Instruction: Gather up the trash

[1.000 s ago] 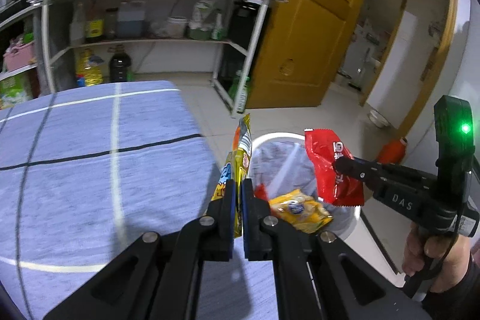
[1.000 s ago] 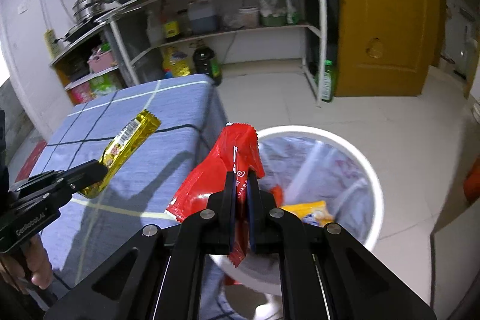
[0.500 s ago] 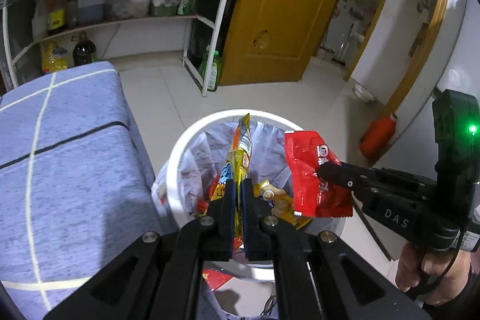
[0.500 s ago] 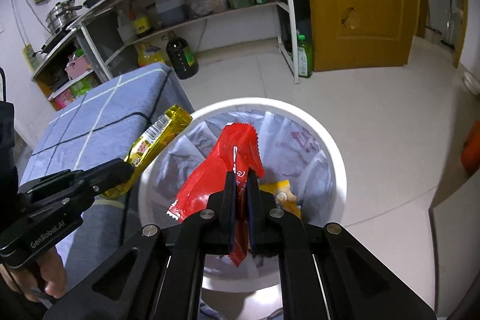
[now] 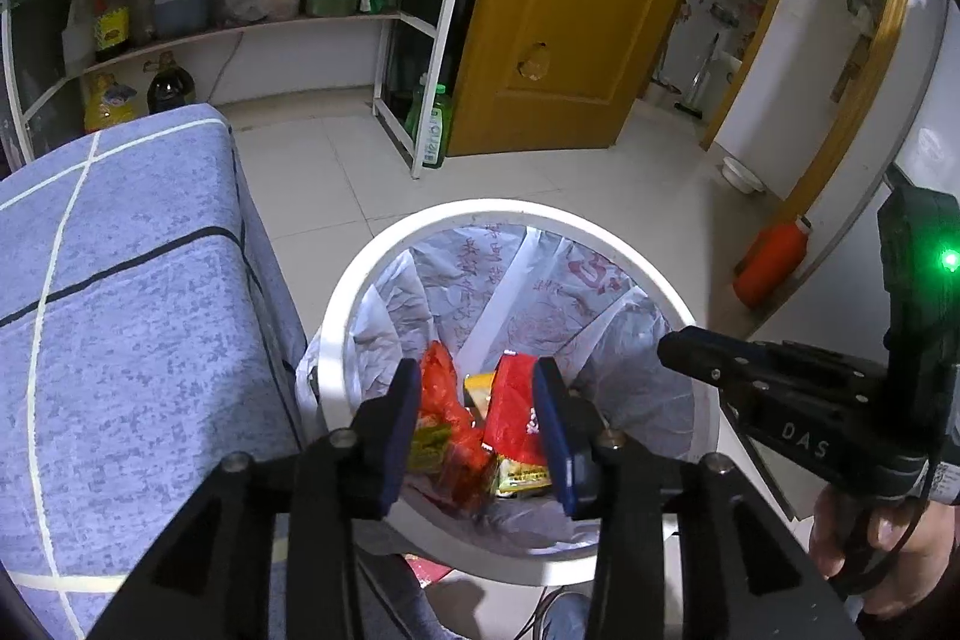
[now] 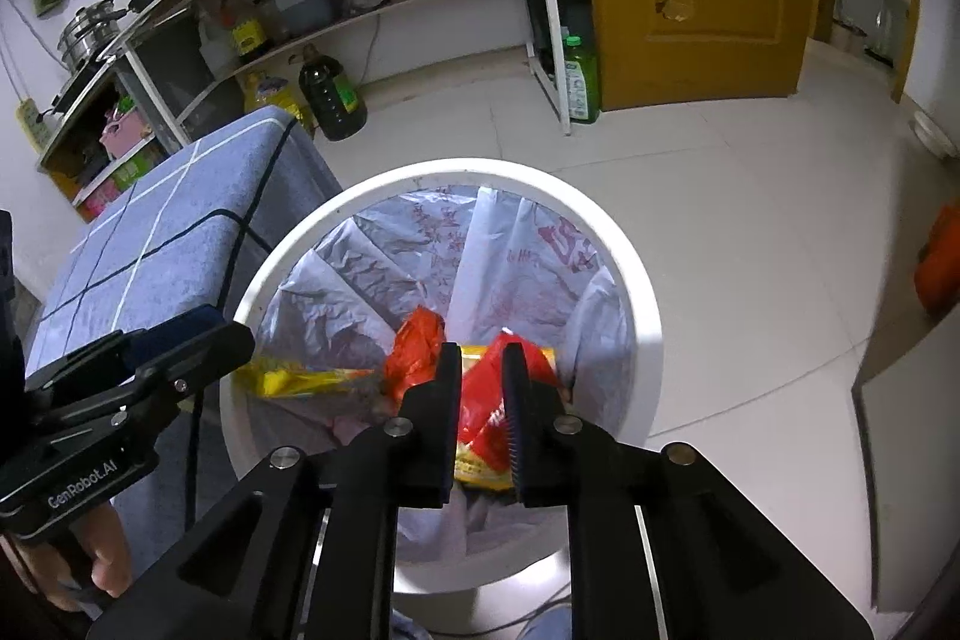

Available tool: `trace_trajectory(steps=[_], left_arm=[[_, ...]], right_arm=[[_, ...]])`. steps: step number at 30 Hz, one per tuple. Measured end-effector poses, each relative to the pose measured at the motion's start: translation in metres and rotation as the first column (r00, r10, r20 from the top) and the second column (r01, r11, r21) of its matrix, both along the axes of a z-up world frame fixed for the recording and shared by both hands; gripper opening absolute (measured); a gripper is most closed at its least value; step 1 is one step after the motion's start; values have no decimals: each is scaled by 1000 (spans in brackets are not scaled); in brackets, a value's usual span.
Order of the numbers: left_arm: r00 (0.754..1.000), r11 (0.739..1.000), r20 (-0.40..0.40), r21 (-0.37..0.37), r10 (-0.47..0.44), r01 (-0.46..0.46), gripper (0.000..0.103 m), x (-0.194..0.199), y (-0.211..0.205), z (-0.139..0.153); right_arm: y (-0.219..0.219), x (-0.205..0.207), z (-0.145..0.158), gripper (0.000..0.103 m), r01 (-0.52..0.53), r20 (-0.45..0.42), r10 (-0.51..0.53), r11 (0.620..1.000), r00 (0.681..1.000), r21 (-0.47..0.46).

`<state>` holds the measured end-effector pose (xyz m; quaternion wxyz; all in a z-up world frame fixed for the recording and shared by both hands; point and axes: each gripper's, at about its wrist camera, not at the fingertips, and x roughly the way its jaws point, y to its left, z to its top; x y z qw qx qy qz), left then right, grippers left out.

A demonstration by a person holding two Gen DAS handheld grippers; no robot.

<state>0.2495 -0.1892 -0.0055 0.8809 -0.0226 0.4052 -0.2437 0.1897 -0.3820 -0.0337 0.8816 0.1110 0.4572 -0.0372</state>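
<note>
Grippers over white bin [image 5: 354,280]: left gripper [image 5: 474,418] and right gripper [image 6: 483,403] just opened, gripping nothing; red wrapper [image 6: 486,400] and yellow wrapper [image 6: 300,379] inside, among trash.

Your left gripper [image 5: 474,421] hangs open over the white bin [image 5: 360,292]. Its jaws have just been opening. Wrappers [image 5: 510,412] lie inside the bin.

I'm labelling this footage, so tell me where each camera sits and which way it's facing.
Left wrist: on the left gripper, angled down into the white bin; jaws apart, empty; the right gripper and its hand show at right.
Right wrist: on the right gripper, angled down into that bin; jaws just opening, red wrapper behind; the left gripper shows at left.
Shared: bin, blue table, yellow door.
</note>
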Motion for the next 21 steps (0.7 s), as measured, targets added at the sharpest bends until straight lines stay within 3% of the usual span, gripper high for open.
trace_trajectory(steps=[10, 21], left_arm=[[997, 999, 71, -13, 33, -32, 40, -21, 24, 24], [987, 996, 137, -27, 85, -82, 44, -75, 64, 46]], right_arm=[[12, -33, 31, 16, -1, 93, 3, 1000, 996, -24], [50, -87, 57, 20, -18, 186, 31, 997, 982, -74]])
